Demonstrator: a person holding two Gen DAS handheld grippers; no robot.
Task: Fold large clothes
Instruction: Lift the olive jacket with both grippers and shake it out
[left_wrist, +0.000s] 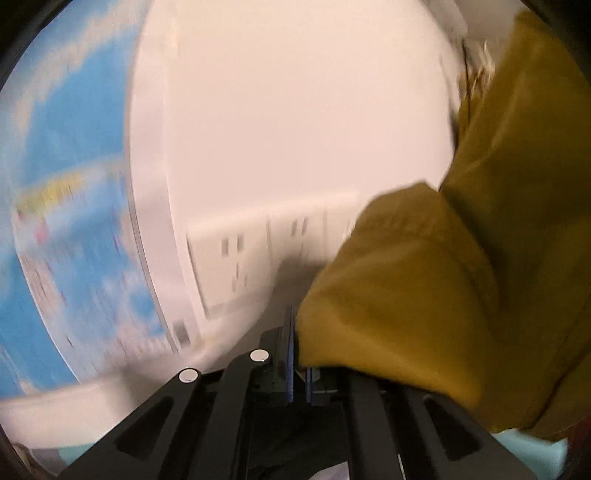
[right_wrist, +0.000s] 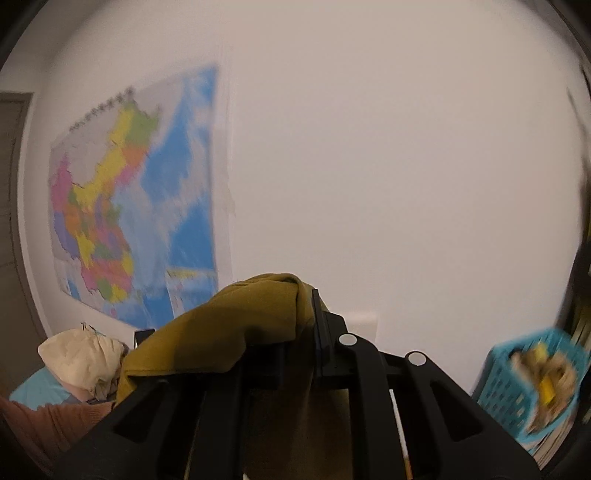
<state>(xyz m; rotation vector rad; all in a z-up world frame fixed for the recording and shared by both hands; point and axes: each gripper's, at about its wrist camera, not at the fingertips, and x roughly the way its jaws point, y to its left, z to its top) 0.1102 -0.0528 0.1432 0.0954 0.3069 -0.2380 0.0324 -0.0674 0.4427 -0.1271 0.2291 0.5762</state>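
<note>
Both grippers, left (left_wrist: 299, 354) and right (right_wrist: 306, 325), are lifting the cloth (left_wrist: 443, 280), jaws clamped on it, cloth stretching between them

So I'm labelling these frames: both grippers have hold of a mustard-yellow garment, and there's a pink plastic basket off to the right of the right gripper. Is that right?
Not quite: the basket is blue, not pink, as the right wrist view shows. The rest holds: the right gripper and the left gripper are each shut on the mustard-yellow garment, and the basket sits off to the right gripper's right.
</note>
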